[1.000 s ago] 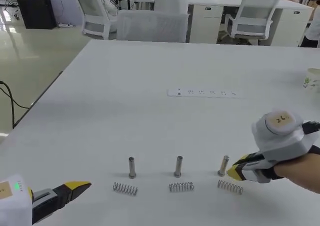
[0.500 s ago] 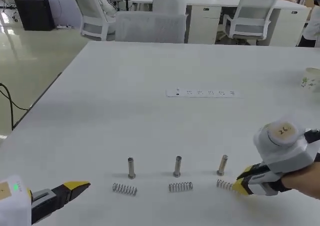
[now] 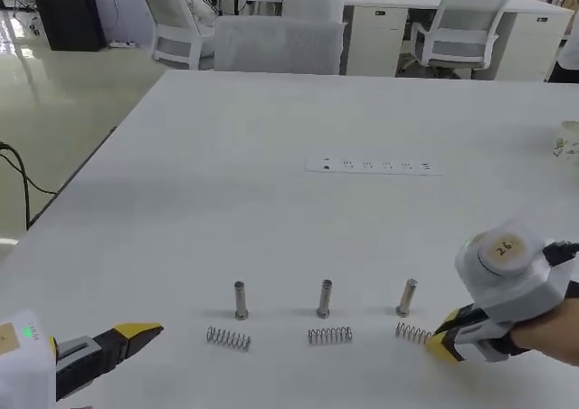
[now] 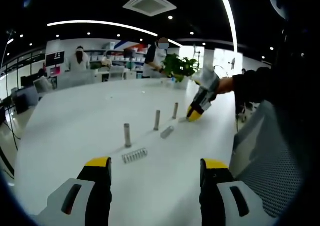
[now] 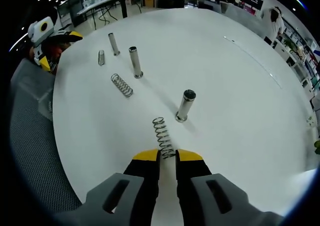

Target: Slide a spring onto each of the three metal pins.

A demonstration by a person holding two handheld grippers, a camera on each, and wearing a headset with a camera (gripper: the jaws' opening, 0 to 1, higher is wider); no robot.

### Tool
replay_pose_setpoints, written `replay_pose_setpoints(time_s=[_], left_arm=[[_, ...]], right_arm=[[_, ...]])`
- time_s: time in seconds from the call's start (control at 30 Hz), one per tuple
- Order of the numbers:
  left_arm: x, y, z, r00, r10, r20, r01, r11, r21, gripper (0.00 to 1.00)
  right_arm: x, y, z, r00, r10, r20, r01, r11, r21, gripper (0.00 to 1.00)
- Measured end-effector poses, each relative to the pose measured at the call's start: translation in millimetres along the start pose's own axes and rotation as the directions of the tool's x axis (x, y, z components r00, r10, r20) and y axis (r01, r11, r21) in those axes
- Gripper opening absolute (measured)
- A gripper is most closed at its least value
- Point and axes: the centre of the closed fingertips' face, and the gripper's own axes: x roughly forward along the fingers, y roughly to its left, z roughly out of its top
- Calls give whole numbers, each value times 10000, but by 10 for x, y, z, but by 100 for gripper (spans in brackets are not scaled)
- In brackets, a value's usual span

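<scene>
Three pins stand upright in a row on the white bench (image 3: pixel 271 201). Take the middle pin (image 3: pixel 325 298) as the mark: the left pin (image 3: pixel 240 299) and right pin (image 3: pixel 408 297) stand to either side of it, each well apart from it. The middle spring (image 3: pixel 329 336) lies flat just in front of the middle pin, on the person's side. The left spring (image 3: pixel 228 338) and right spring (image 3: pixel 413 333) lie level with it, one to each side, each before its own pin and apart from it.

The right claw (image 3: pixel 441 344) is low at the bench, right of the middle pin, at the right spring's outer end. In the right gripper view its yellow-tipped jaws are drawn close with that end between them; I cannot tell whether they press it. A tan sticker (image 3: pixel 499 247) on top bears handwriting that may read "26".

The left claw (image 3: pixel 149 333) sits far left of the middle pin, past the left spring, jaws spread wide and empty.

Beyond the middle pin lies a white power strip (image 3: pixel 373 166), its markings too small to read.
</scene>
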Motion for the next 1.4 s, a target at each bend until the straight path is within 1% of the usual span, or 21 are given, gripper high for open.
replay_pose_setpoints(time_s=[0.3,0.5,0.63,0.8,0.83,1.0,1.1,1.2,1.3,1.37,1.4], left_arm=[[-2,-7,2,10000,-4,-9,4,10000,41,68],[-3,-39,9,9998,-152,-92,153,9997,190,68],[0,-84,31,9993,-327,-169,333,9989,340,67],[5,-179,65,9962,-799,-359,820,9949,594,67],[7,-196,83,9950,-929,-357,950,9937,603,67],[22,-209,168,9913,-1277,-328,1296,9894,659,65],[51,-227,205,9873,-1505,-517,1549,9834,945,64],[93,-243,274,9834,-1728,-555,1781,9774,1135,63],[141,-270,346,9793,-1940,-580,2003,9704,1347,61],[180,-303,392,9751,-2135,-599,2201,9642,1476,60],[207,-333,409,9714,-2281,-663,2359,9586,1596,59]], right_arm=[[-5,13,9,10000,98,9,-98,9999,-59,8],[-41,119,47,9996,294,49,-292,9993,-217,7],[-78,179,73,9992,390,49,-388,9984,-407,7],[-142,311,134,9982,591,118,-580,9952,-786,7],[-163,373,158,9969,766,157,-748,9932,-896,7],[-226,549,260,9941,1061,212,-1021,9848,-1407,7],[-266,644,351,9908,1307,345,-1238,9800,-1558,7],[-300,726,449,9885,1446,448,-1344,9747,-1787,7],[-318,770,502,9879,1488,440,-1373,9701,-2002,7],[-335,804,542,9874,1525,421,-1402,9667,-2140,7],[-344,824,569,9868,1561,422,-1431,9645,-2219,7]])
